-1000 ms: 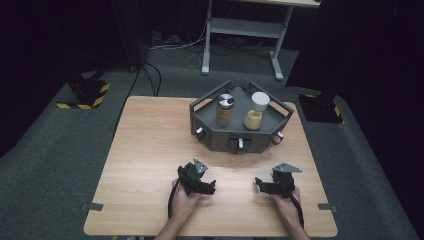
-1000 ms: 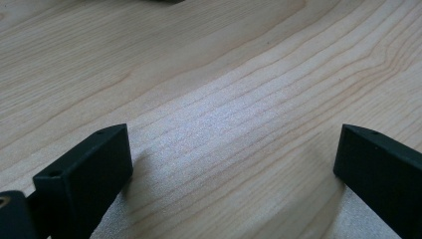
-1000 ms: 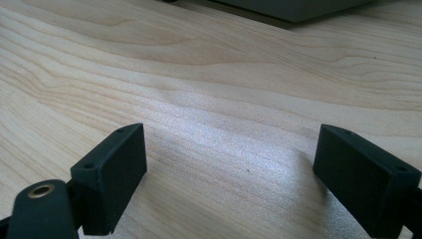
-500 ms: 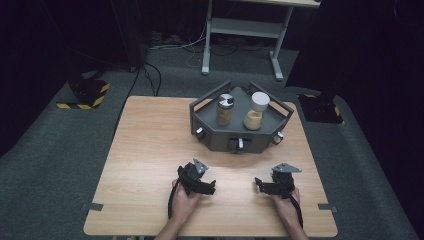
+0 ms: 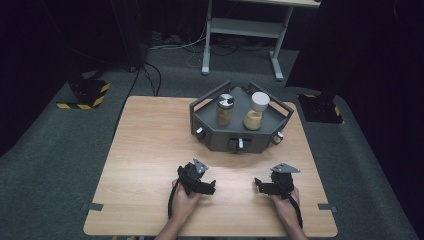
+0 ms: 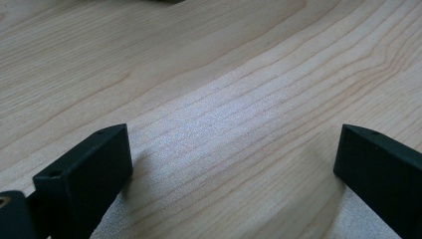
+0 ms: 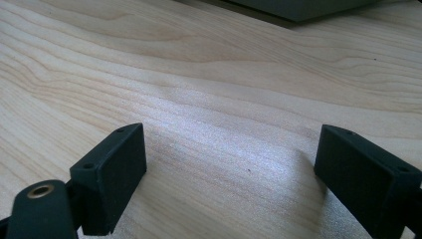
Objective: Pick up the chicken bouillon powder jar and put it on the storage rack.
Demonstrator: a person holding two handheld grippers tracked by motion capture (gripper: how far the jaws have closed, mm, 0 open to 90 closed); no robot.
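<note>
On the wooden table [image 5: 150, 150] a grey six-sided tray [image 5: 240, 135] stands at the far middle-right. In it stand a jar with a dark patterned lid [image 5: 225, 109] and a jar with a white lid [image 5: 256, 111]. My left gripper [image 5: 210, 189] rests on the table near the front edge, held by a hand. My right gripper [image 5: 258, 186] rests to its right. In the left gripper view my left gripper [image 6: 231, 162] has its jaws wide apart over bare wood. The right gripper [image 7: 231, 159] stands likewise open, with nothing between its jaws.
Small knobs [image 5: 241, 144] stick out of the tray's front wall. The tray's dark edge [image 7: 298, 7] shows at the top of the right gripper view. Beyond the table are grey carpet, a white desk frame [image 5: 240, 45] and yellow-black striped blocks [image 5: 90, 95].
</note>
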